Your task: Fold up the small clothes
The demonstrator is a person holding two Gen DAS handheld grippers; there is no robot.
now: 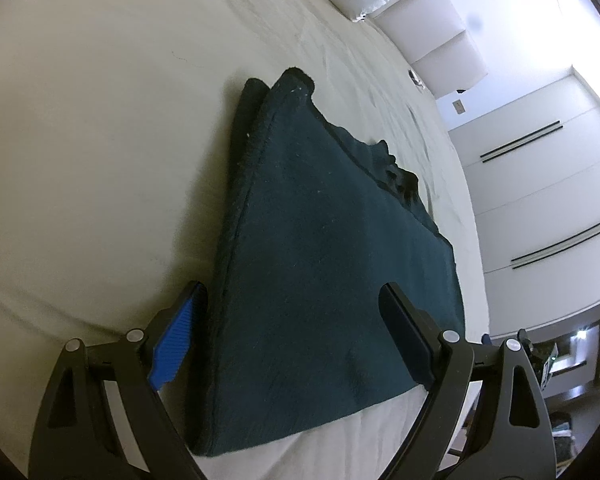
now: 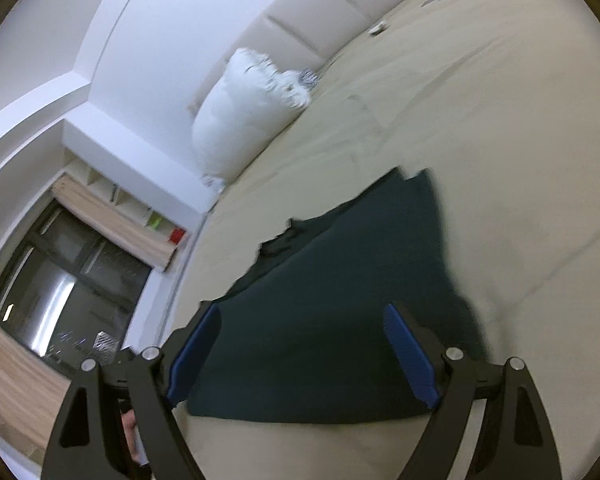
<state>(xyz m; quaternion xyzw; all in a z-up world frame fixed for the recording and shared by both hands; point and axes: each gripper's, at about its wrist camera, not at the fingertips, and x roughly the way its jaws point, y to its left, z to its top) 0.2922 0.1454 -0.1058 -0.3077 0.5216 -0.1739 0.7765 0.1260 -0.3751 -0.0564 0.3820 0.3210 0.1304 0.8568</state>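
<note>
Soft, even indoor light; the left wrist view is sharp, the right wrist view is motion-blurred, both edges curve strongly.

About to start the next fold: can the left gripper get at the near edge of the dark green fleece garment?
Probably yes. The left gripper is open, its jaws straddling the dark green fleece garment lying on the cream bedsheet, with nothing between them.

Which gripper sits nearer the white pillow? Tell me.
Right. The right gripper faces the white pillow across the dark garment; the left gripper sees it farther off.
</note>
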